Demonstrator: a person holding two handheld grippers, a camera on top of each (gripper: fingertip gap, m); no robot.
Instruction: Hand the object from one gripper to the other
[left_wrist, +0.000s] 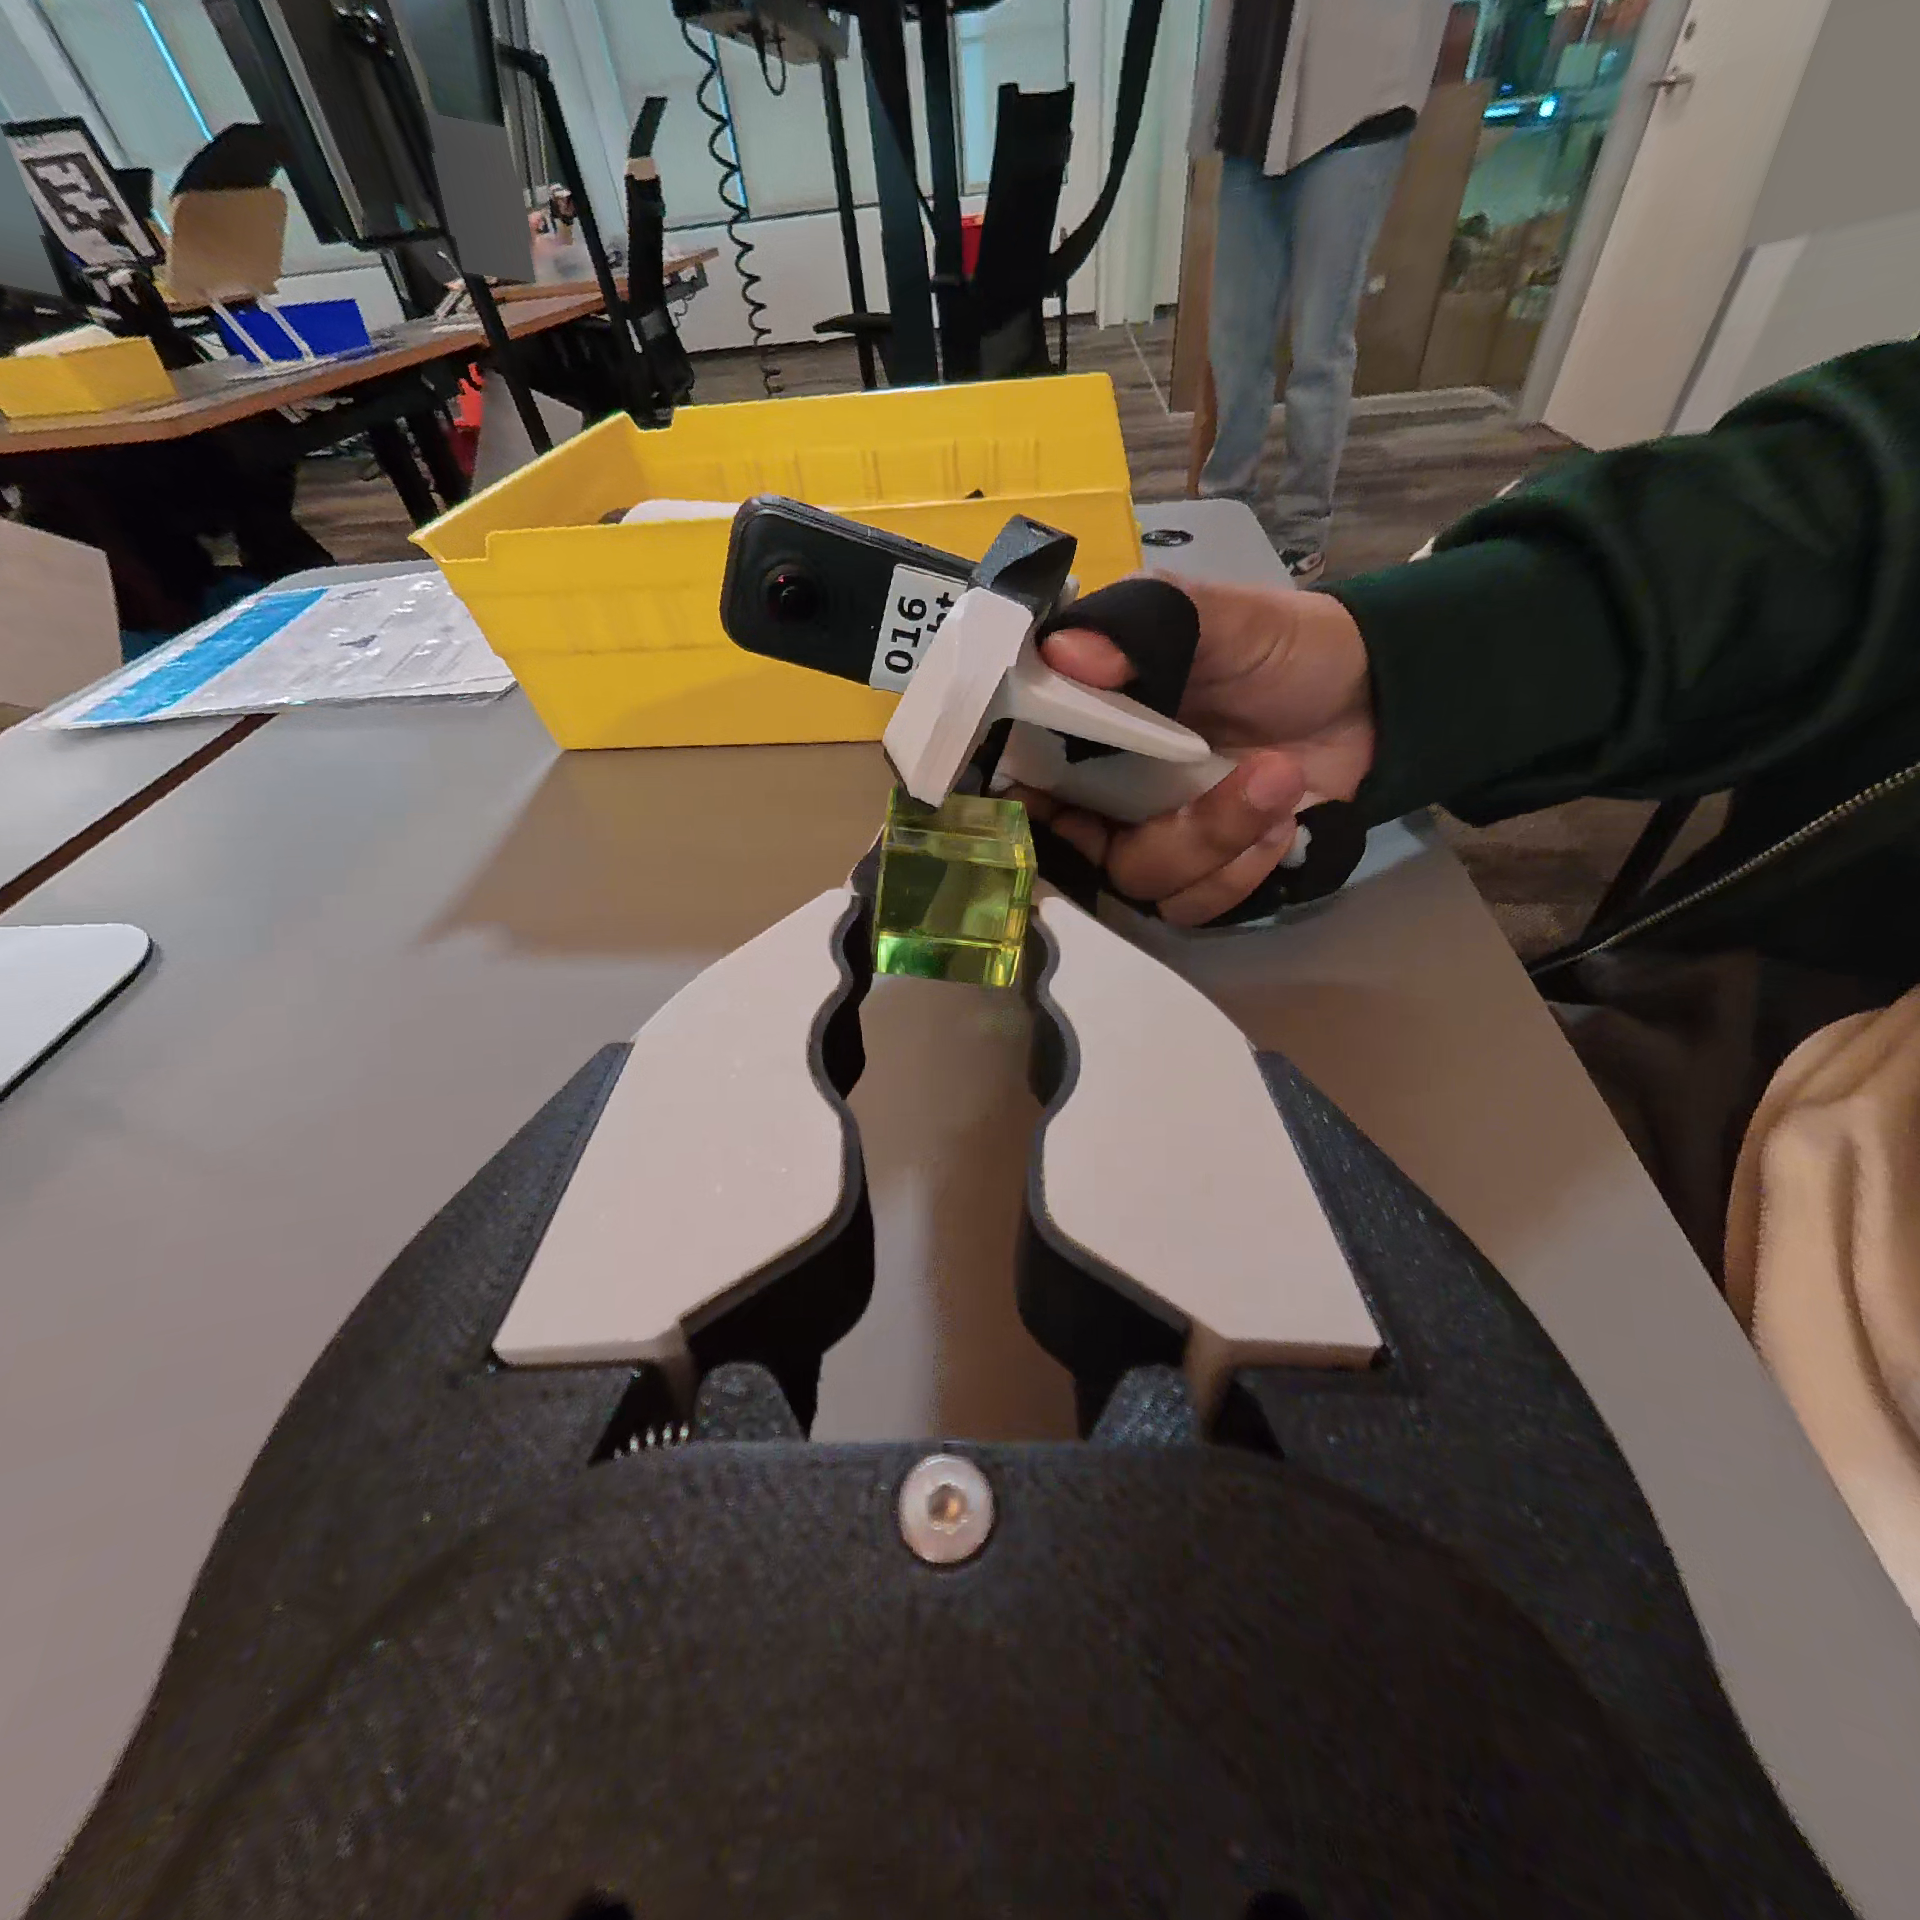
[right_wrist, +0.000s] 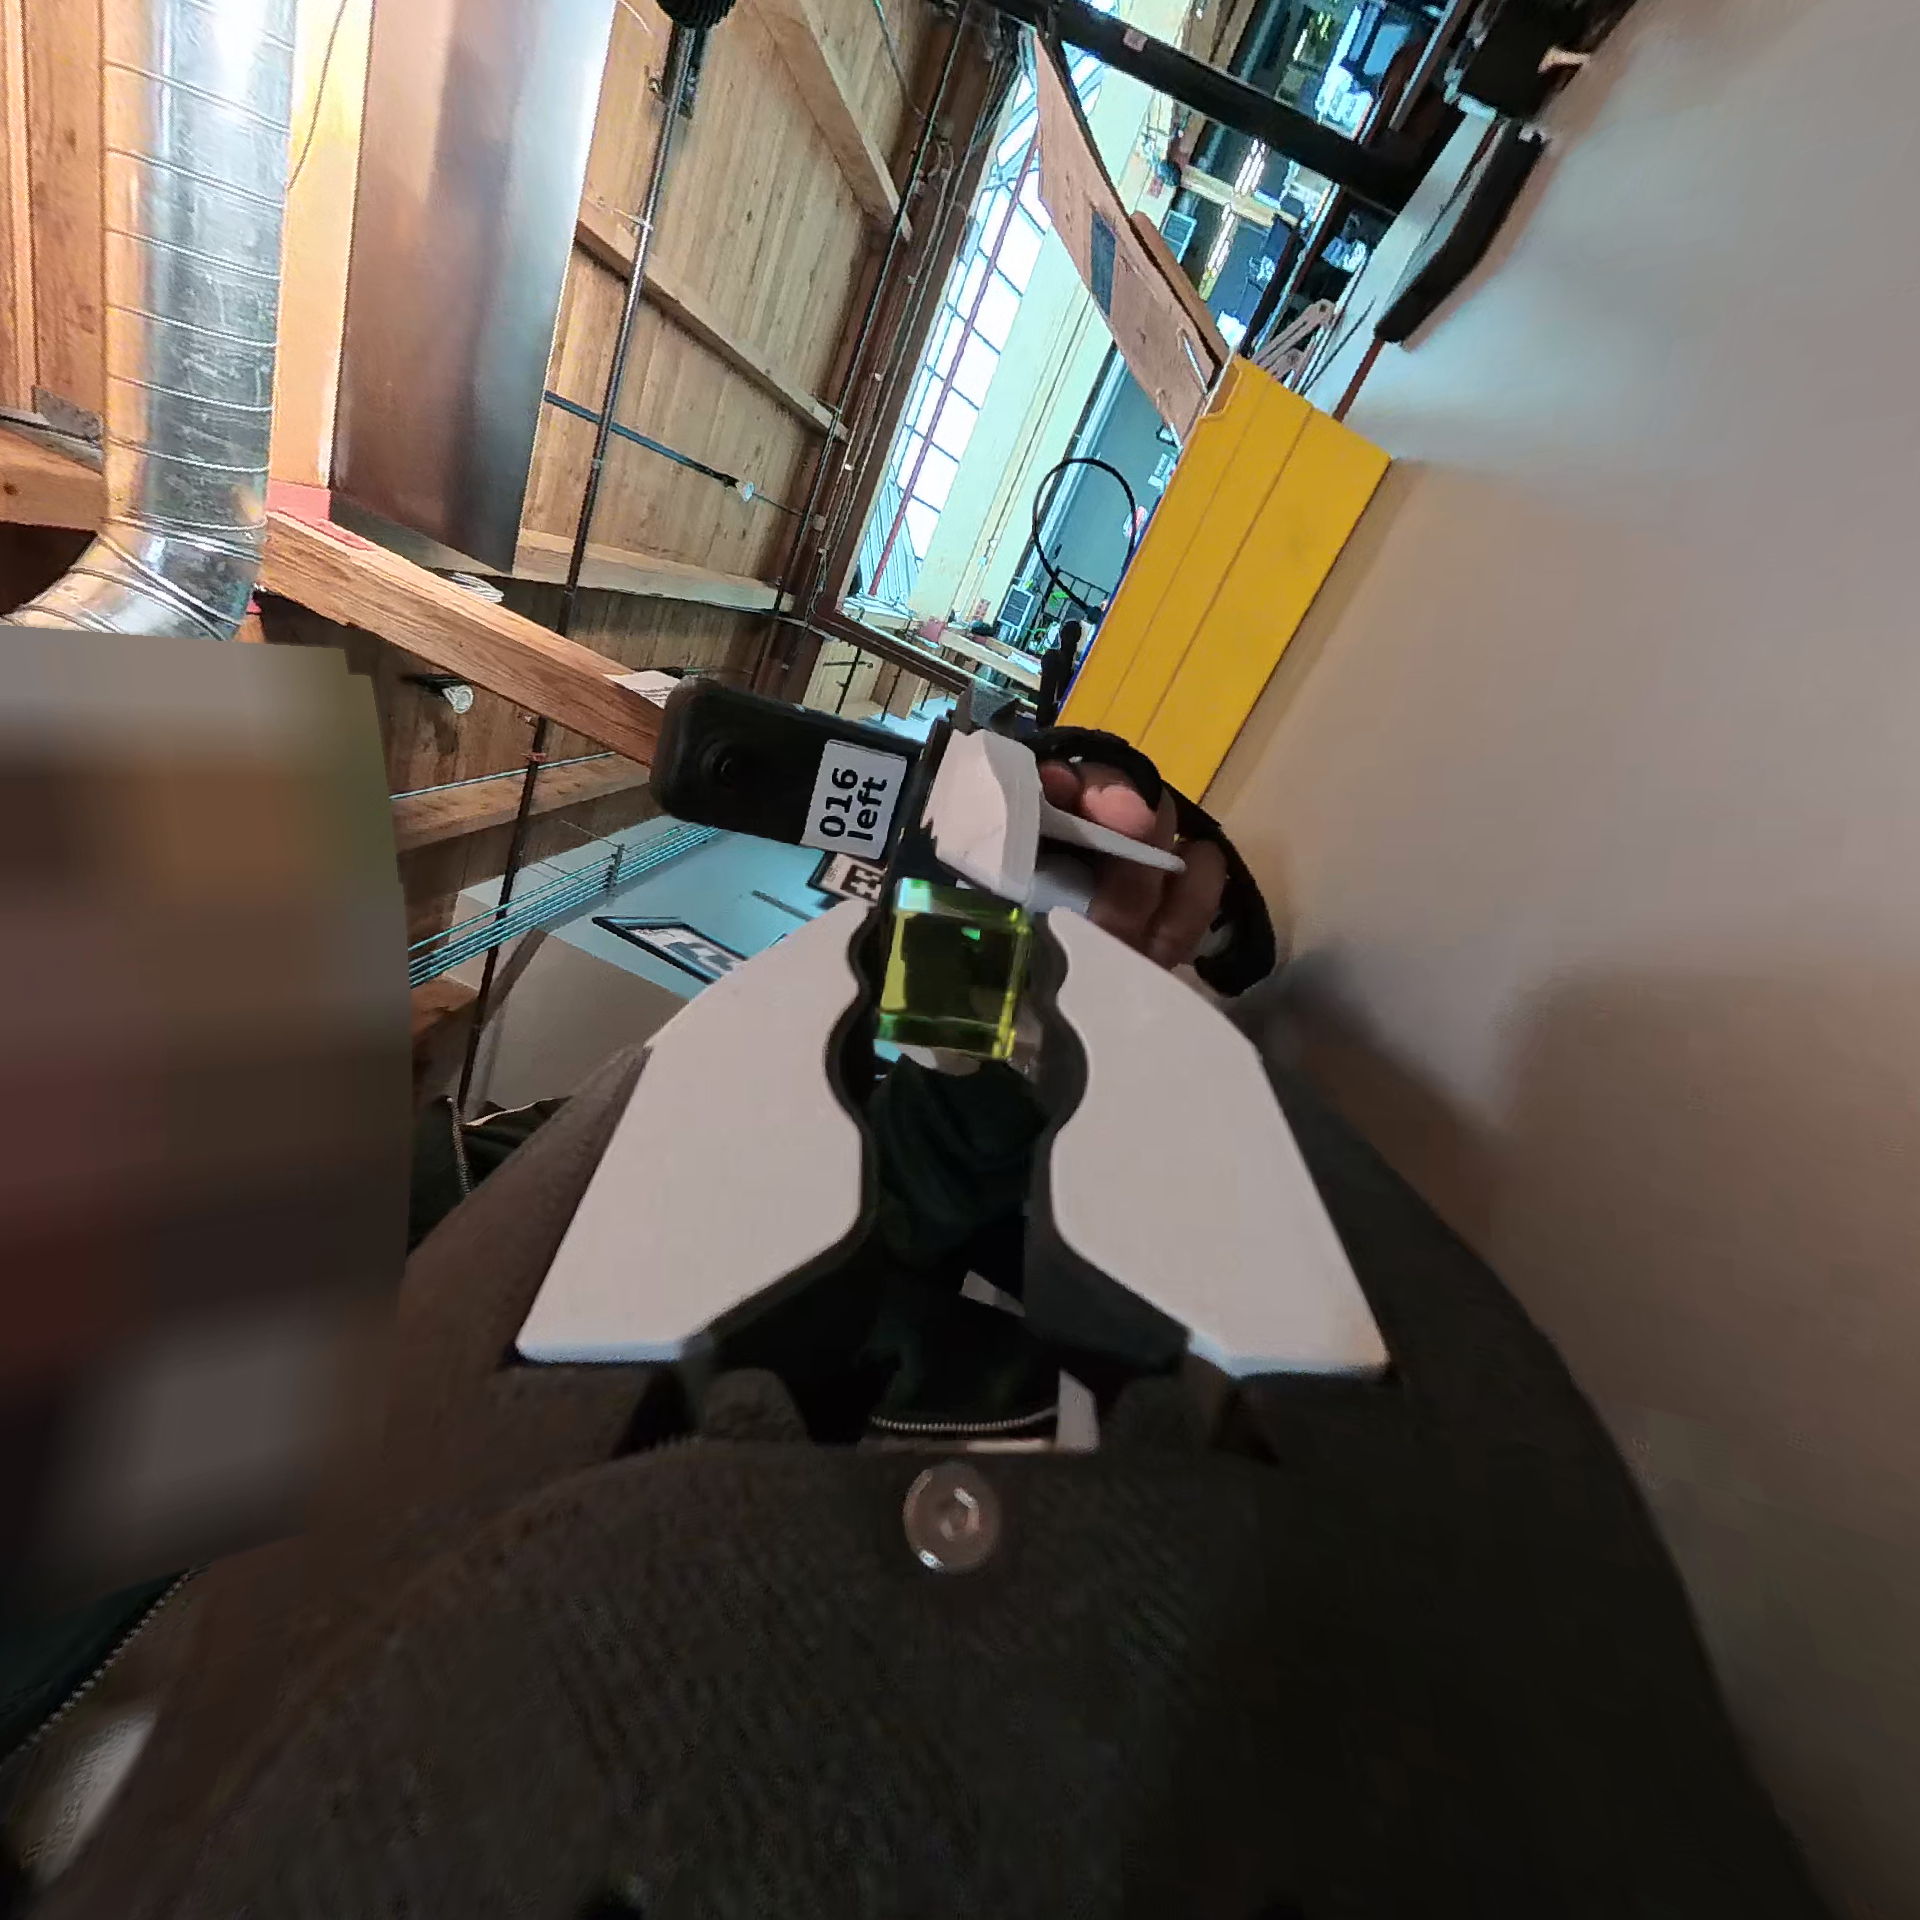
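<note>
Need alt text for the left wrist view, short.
A translucent green cube is clamped between the fingertips of the left tool above a grey table, while the right tool, held in a hand, touches the cube's top. A yellow bin stands behind.

The left hand-held gripper (left_wrist: 954, 940), with pale grey fingers on a black textured body, held a translucent yellow-green plastic cube (left_wrist: 954, 902) between its fingertips, above the grey-brown surface (left_wrist: 416, 935). The right hand-held gripper (left_wrist: 971, 795) came from the right side in a person's hand (left_wrist: 1226, 748) with a dark green sleeve. One of its white fingers touched the top edge of the cube; whether it gripped the cube was not clear. A black camera with a white label (left_wrist: 821, 597) sat on this gripper. Behind stood a yellow plastic bin (left_wrist: 623, 623), and to its left lay a blue and white sheet (left_wrist: 291, 655).
</note>
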